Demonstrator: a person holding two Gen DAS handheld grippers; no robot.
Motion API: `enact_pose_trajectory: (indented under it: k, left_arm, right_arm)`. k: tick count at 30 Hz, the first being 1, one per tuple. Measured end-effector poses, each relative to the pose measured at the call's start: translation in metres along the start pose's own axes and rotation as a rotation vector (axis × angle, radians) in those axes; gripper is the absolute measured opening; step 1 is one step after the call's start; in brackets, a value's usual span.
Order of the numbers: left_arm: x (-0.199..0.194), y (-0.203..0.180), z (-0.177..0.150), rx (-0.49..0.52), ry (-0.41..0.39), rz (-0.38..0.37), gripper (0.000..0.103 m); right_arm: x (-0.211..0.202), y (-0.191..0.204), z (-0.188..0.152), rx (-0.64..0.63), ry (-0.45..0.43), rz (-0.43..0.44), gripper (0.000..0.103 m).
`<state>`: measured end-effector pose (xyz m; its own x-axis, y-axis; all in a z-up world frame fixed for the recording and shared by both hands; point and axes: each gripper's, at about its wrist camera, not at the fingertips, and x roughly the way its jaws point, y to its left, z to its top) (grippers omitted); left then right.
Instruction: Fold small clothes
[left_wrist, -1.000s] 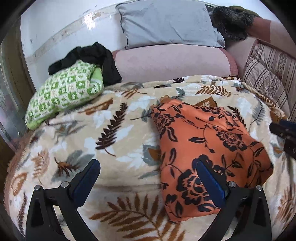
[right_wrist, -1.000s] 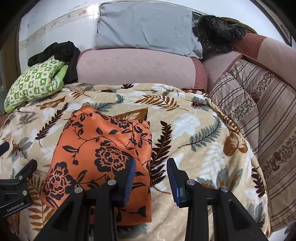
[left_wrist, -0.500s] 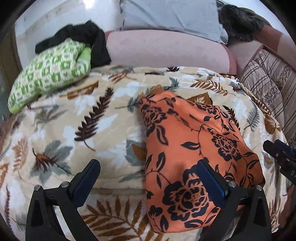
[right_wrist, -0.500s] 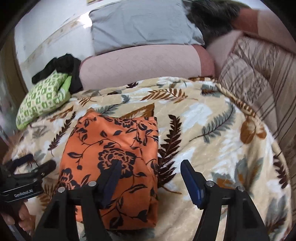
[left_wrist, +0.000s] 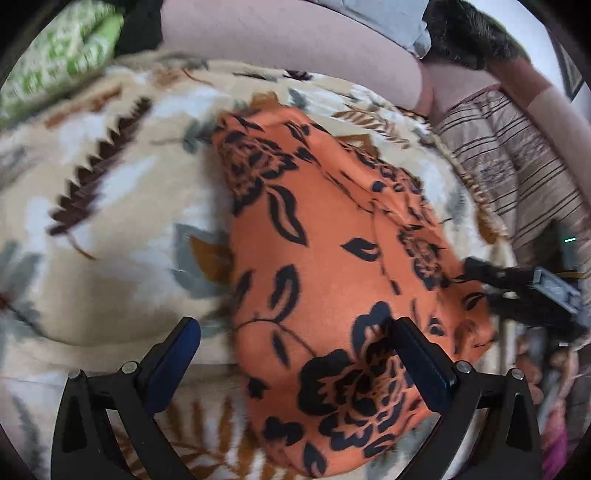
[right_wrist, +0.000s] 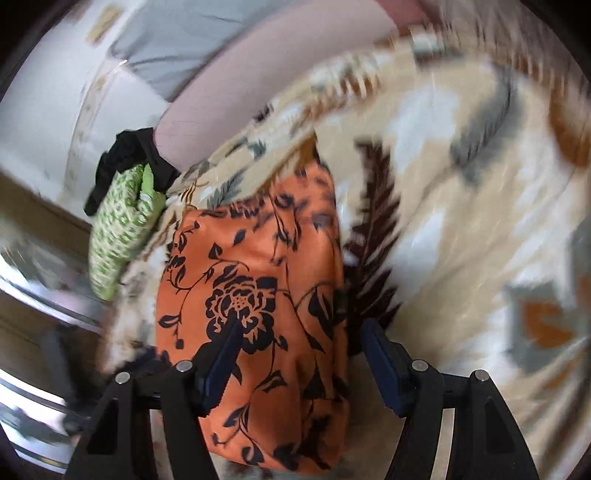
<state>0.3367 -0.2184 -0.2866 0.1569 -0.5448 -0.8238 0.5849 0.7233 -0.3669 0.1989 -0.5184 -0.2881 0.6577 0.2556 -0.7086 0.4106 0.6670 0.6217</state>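
An orange garment with black flowers (left_wrist: 332, 266) lies folded on the leaf-print blanket (left_wrist: 110, 229). It also shows in the right wrist view (right_wrist: 255, 295). My left gripper (left_wrist: 295, 354) is open, its jaws straddling the garment's near left edge, just above it. My right gripper (right_wrist: 299, 354) is open, with its jaws either side of the garment's near right edge. The right gripper's tip shows at the garment's right side in the left wrist view (left_wrist: 524, 291). Both views are motion-blurred.
A green patterned pillow (right_wrist: 118, 229) with a black cloth (right_wrist: 125, 158) lies at the far left. A pink bolster (left_wrist: 288, 48) and grey pillow (right_wrist: 177, 48) line the back. A striped cushion (left_wrist: 517, 166) stands at the right.
Both grippers have moved down and in toward the garment's near edge, tilting inward. The right gripper has opened wider and now straddles the right edge. The garment has not moved.
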Motion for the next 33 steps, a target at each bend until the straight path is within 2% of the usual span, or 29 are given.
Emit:
enact_pose_trajectory:
  k: [2,4,8,12,14,16,17,18,22,27,33]
  left_arm:
    - [0.002,0.000,0.002,-0.014,-0.004,-0.046,0.092]
    - [0.003,-0.001,0.004,-0.010,-0.013,-0.054,0.092]
    - [0.008,-0.006,0.005,0.004,-0.024,-0.039,0.091]
    - [0.012,-0.016,0.005,0.032,-0.038,-0.014,0.091]
    - [0.009,-0.021,0.004,0.051,-0.055,-0.011,0.088]
    - [0.003,-0.028,0.005,0.075,-0.079,-0.008,0.077]
    - [0.001,-0.030,0.005,0.090,-0.086,0.003,0.057]
    - [-0.002,-0.035,0.006,0.117,-0.093,0.025,0.047]
    - [-0.010,-0.038,0.005,0.133,-0.116,0.043,0.041]
    - [-0.036,-0.038,0.006,0.127,-0.160,0.021,0.039]
    - [-0.086,-0.041,-0.007,0.139,-0.237,0.035,0.039]
  right_arm:
    - [0.016,-0.011,0.001,0.065,0.059,0.087,0.070]
    - [0.028,-0.014,0.003,0.083,0.074,0.088,0.071]
    - [0.049,-0.019,0.007,0.130,0.096,0.179,0.071]
    - [0.059,-0.011,0.006,0.106,0.112,0.226,0.071]
    - [0.063,0.002,0.002,0.062,0.114,0.212,0.066]
    - [0.063,0.014,-0.002,0.006,0.099,0.172,0.057]
    - [0.060,0.022,-0.004,-0.026,0.083,0.154,0.051]
    - [0.057,0.028,-0.005,-0.052,0.069,0.138,0.048]
    - [0.042,0.052,-0.009,-0.134,0.003,0.112,0.034]
    - [0.022,0.078,-0.017,-0.209,-0.075,0.103,0.032]
    - [-0.016,0.108,-0.034,-0.282,-0.164,0.141,0.031]
